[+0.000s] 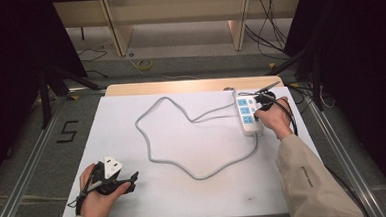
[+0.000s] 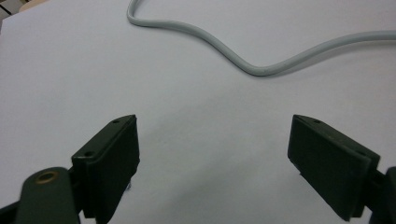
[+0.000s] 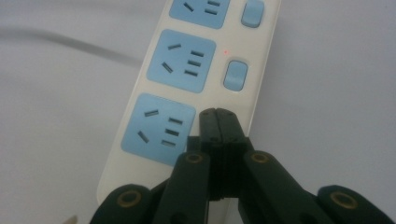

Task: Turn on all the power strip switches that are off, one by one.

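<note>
My right claw (image 3: 218, 112) is clenched, its tips pressing on the white power strip (image 3: 196, 74) beside the nearest blue socket (image 3: 159, 128). My left claw (image 2: 212, 140) hangs released, the grey cable (image 2: 252, 67) lying ahead.

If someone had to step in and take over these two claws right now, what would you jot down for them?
Left claw: open, holding nothing, low over the near left of the white table.
Right claw: jaws pressed together, tip on the power strip where the nearest socket's switch should be.
Power strip: far right of the table, grey cord looping across the middle.
Done: a small red light glows beside the middle switch. Whether the near switch has been pressed cannot be told.
Left: probably finish pressing that switch, then lift away.
</note>
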